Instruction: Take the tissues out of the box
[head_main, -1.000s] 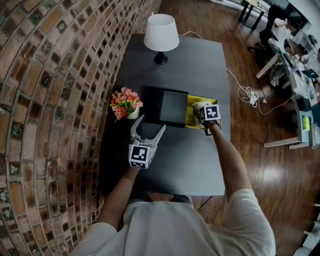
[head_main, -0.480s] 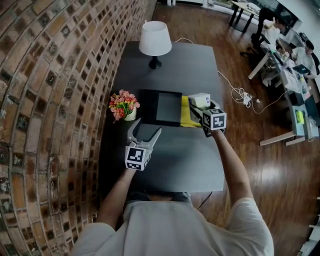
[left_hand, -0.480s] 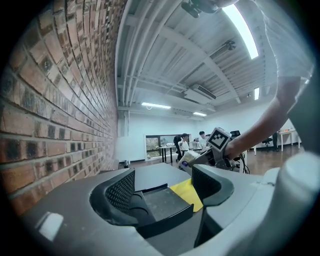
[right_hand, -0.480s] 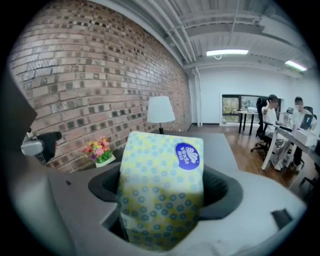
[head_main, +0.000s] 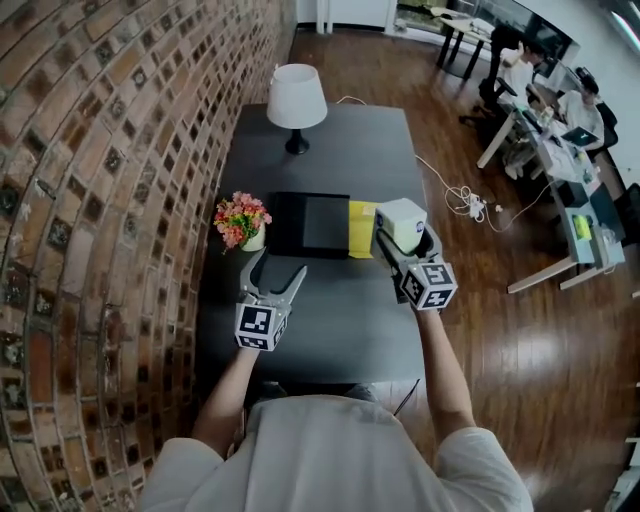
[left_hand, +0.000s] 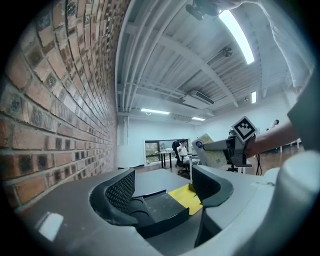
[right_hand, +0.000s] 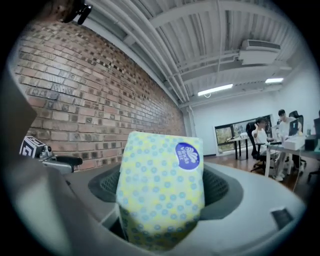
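My right gripper (head_main: 404, 243) is shut on a pack of tissues (head_main: 402, 222), pale yellow with blue dots and a round blue sticker. It holds the pack (right_hand: 161, 192) upright in the air above the table's right half, between both jaws. The black box (head_main: 310, 224) lies flat in the middle of the dark table, with a yellow part (head_main: 359, 215) at its right side. My left gripper (head_main: 276, 270) hovers open in front of the box with nothing between its fingers. From the left gripper view (left_hand: 165, 187), the box (left_hand: 159, 205) lies just ahead and the held pack (left_hand: 212, 152) hangs to the right.
A white lamp (head_main: 296, 98) stands at the table's far end, and a small pot of flowers (head_main: 240, 220) sits left of the box. A brick wall (head_main: 110, 200) runs along the left. A cable (head_main: 462, 200) lies on the wooden floor, with desks and people beyond.
My right gripper has lifted the tissue pack up off the yellow part and drawn it back toward me. The left gripper has stayed open, in much the same place.
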